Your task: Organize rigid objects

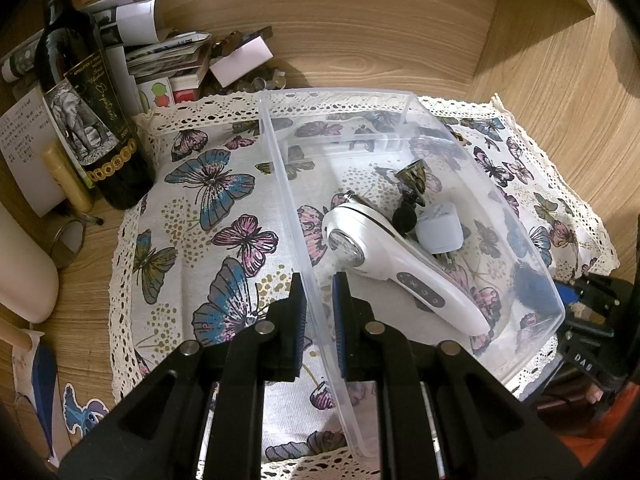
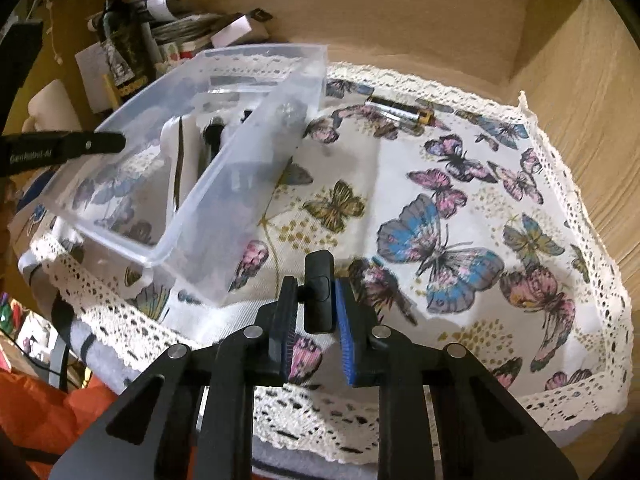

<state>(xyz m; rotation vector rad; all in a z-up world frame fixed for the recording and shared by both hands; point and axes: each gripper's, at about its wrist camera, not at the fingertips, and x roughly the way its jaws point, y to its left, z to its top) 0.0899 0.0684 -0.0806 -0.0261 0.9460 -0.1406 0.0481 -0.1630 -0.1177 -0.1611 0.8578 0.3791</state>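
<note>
A clear plastic bin lies tilted on the butterfly cloth. My left gripper is shut on the bin's left wall. Inside lie a white handheld device, a small white box and a dark metal piece. In the right wrist view the bin is at the left, with the left gripper's finger at its rim. My right gripper is shut on a small black rectangular object, held above the cloth. Two batteries lie on the cloth beyond the bin.
A dark wine bottle, papers and small clutter stand at the back left. A yellow tube and a metal cup are left of the cloth. Wooden walls enclose the back and right.
</note>
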